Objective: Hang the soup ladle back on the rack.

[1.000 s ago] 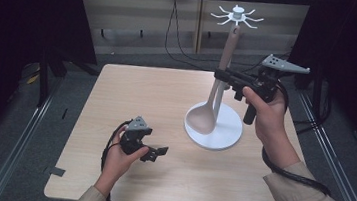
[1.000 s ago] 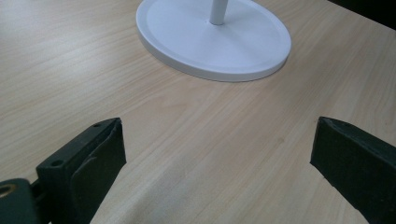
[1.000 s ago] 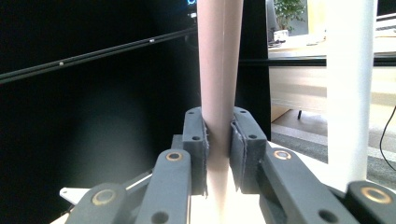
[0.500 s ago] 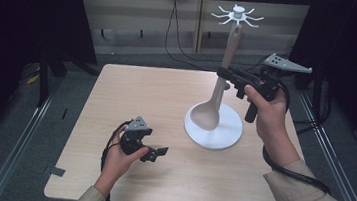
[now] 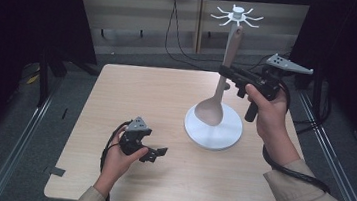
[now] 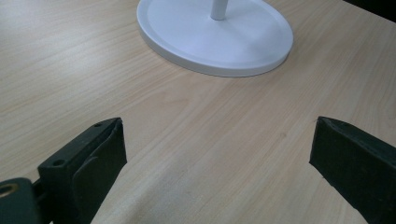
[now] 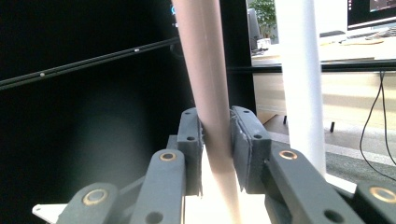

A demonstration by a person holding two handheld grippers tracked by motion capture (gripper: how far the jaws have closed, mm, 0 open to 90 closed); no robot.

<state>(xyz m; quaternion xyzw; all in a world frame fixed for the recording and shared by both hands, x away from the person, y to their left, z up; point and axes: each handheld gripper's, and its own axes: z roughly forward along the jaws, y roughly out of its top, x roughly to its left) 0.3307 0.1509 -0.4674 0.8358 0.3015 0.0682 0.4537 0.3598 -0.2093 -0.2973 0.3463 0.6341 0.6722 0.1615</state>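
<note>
A beige spoon (image 5: 215, 104) hangs upright beside the white rack pole (image 5: 236, 23), its bowl low over the round white base (image 5: 220, 135). My right gripper (image 5: 225, 72) is shut on the spoon's handle (image 7: 210, 93); the jaws press it from both sides, with the white pole (image 7: 301, 84) just to the right. The handle's top reaches the rack's spoked hook ring (image 5: 236, 17). My left gripper (image 5: 158, 152) rests low on the table (image 5: 132, 90) at the front left, open, with nothing between its jaws. Its view looks across bare wood to the white base (image 6: 215, 37).
The wooden table stands inside a metal frame with dark curtains at both sides. Cables trail on the floor behind it. A cable runs from each gripper along the person's forearm.
The right gripper and the spoon have risen slightly and shifted along the pole. The left gripper has stayed put.
</note>
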